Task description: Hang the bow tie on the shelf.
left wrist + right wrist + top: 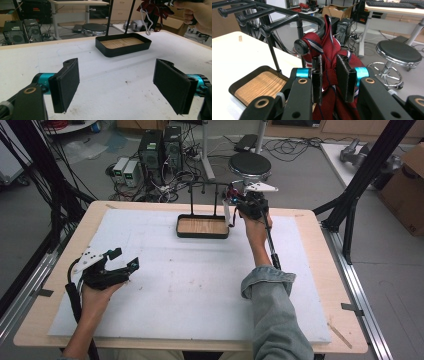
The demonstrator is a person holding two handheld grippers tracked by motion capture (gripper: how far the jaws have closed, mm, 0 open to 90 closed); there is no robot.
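A black rack (202, 190) with several pegs rises from a black tray with a wooden floor (186, 234) at the far middle of the white mat. A dark red striped tie (329, 47) hangs over the rack's end peg (300, 47). My right gripper (332, 77) is shut on the tie just below that peg, at the rack's right end (245, 200). In the left gripper view the tie (152, 10) shows with a white loop (147, 23) dangling under it. My left gripper (125, 259) rests open at the mat's left, its pads (66, 82) wide apart and holding nothing.
The white mat (190, 285) covers a wooden table (325, 270). Behind the table are a round stool (250, 166), computer towers (160, 147) and loose cables. A cardboard box (407, 185) and a black frame pole (365, 175) stand at the right.
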